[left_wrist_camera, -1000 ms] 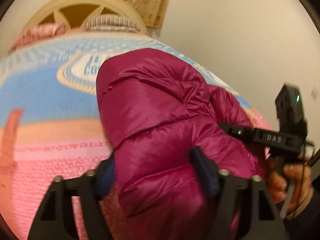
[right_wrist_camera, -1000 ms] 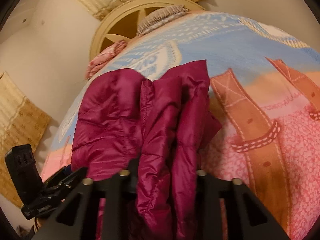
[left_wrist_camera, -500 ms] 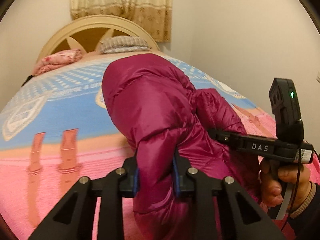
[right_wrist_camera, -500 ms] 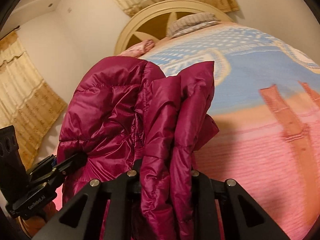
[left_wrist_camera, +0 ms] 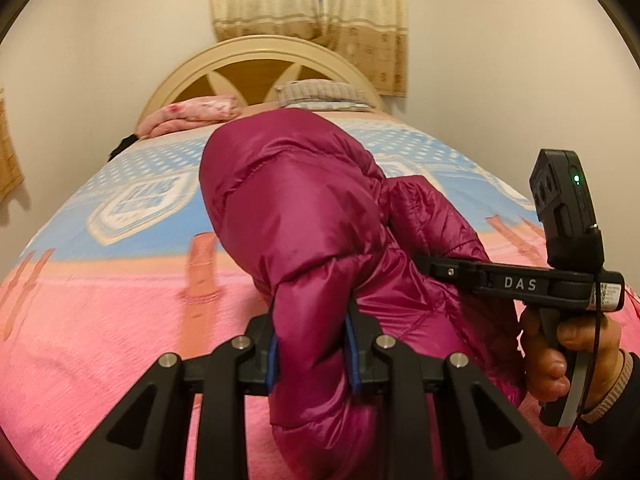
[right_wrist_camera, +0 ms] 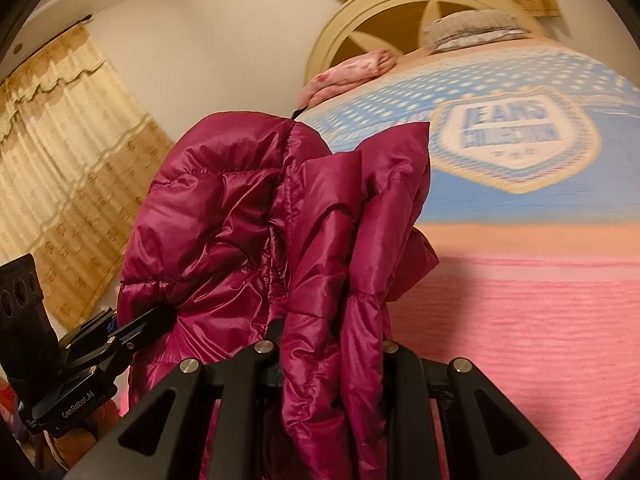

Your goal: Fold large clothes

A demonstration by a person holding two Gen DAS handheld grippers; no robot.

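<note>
Both grippers, left gripper (left_wrist_camera: 312,350) and right gripper (right_wrist_camera: 330,354), pinch puffer jacket (left_wrist_camera: 304,216) edges above bed (left_wrist_camera: 100,320)

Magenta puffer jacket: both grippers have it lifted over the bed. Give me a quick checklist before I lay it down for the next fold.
1. Left gripper shut on the magenta puffer jacket: ok.
2. Right gripper shut on the jacket: ok, fabric bunched between its jaws.
3. Jacket hanging smooth: not ok, it is crumpled in thick folds.
4. Landing area on the pink and blue bedspread free: ok where visible.
5. Pillows far from the drop zone: ok, up at the headboard.
6. Sleeves tucked in: cannot tell.
</note>
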